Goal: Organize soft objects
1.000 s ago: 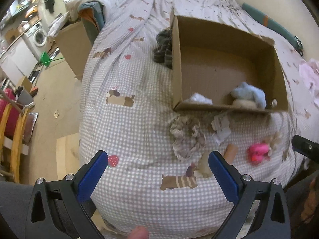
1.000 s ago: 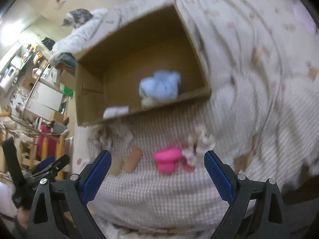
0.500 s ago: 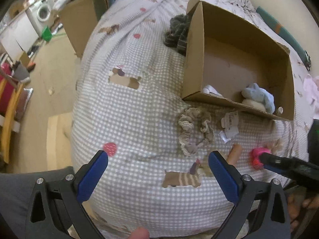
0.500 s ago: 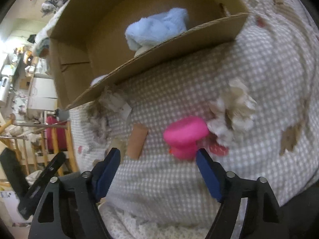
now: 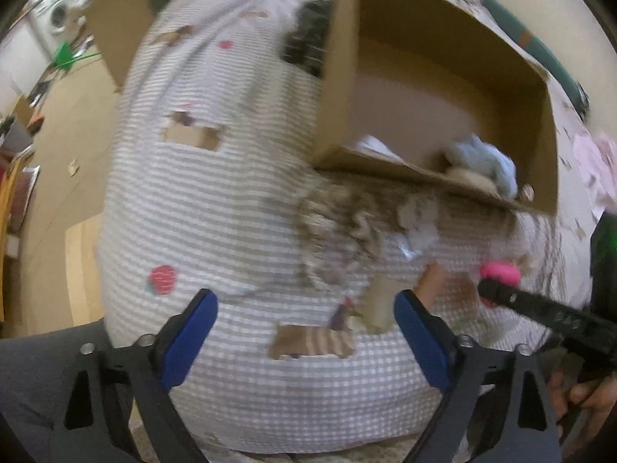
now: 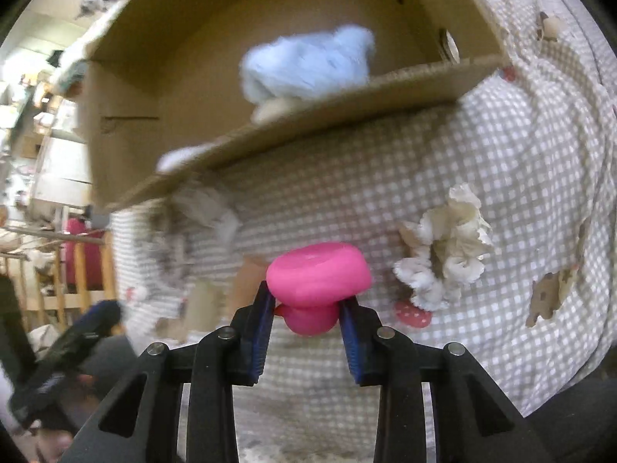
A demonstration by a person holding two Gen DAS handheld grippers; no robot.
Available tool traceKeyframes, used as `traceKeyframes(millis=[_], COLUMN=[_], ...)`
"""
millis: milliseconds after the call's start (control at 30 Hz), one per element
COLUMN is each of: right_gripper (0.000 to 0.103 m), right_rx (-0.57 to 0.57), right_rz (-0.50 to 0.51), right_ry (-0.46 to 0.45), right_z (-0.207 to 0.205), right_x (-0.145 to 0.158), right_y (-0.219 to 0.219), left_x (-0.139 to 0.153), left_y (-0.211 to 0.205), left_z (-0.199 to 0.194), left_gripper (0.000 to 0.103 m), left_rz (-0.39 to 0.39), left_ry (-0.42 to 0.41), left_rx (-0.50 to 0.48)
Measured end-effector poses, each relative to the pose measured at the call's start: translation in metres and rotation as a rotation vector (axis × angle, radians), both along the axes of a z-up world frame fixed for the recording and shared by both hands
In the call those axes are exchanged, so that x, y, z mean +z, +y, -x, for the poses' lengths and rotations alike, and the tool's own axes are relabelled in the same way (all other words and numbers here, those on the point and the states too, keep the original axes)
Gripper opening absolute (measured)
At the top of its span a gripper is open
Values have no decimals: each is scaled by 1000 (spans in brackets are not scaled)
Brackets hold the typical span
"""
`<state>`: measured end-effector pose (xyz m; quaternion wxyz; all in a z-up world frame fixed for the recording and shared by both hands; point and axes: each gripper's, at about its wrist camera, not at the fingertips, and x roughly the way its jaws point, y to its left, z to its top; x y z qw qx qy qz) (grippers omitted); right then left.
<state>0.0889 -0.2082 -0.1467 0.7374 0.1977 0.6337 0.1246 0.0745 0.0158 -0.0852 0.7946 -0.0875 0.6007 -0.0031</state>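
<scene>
Pink toy (image 6: 318, 276) in right jaws, two scrunchies

plush toy (image 6: 308, 63) in box (image 6: 127, 88) | mushroom toy (image 6: 318, 276) before box | scrunchie (image 6: 447, 254) right of it

There was one cardboard box (image 5: 435, 88) on the checked bedspread (image 5: 216, 200). Inside it lay three soft things: one fluffy blue piece (image 6: 308, 63), one cream piece (image 6: 275, 110) under it, and one white piece (image 5: 372, 144). Outside the box there were two ruffled scrunchies, one grey-beige (image 5: 339, 231) and one white (image 6: 443, 258). One pink mushroom-shaped toy (image 6: 318, 279) was counted, plus two tan cylinders (image 6: 246, 283), one crumpled pale scrap (image 5: 420, 227), and two grippers.
</scene>
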Motion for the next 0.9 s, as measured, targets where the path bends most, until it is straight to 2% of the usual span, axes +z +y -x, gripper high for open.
traceKeyframes(millis=[67,133,167,300,367,433,500,600,700,900], right_gripper=[35,35,35,35,35,35,35,35,35,35], right_rx=[2,-1,-7,-33,-44,-55,-65,-69,-60,-38], right_rz=[-21,-30,-33,-35,-36,-37,-43,-57,-66,-92], right_ry=[-30,-48,-52,-54,-55,-59,-61,-62,-68,-82], right_z=[3,6,8,13,14,13,13,12,14,15], right_x=[8,13,15,18,19,18,17,21,23,30], right_y=[0,-3,-7,-20,-26,-25,-29,-35,-38,-35], left_x=[-10,-23,-30,-44,-50,-51,-45,-34,-24,0], left_y=[-16,-28,-34,-48,-54,-53,-50,-47,-38,-25], left_z=[-4,-9,-13,-26,-30,-32,-32,-28,-18,0], left_gripper=[80,76,66,48,21,9,7,7,7,7], left_rz=[39,114,162,181,155,145,181,177,207,198], left_ry=[39,98,127,161,179,182,167,134,118,57], left_rx=[-58,-98,-114,-121,-118,-107,-85,-93,-76,-65])
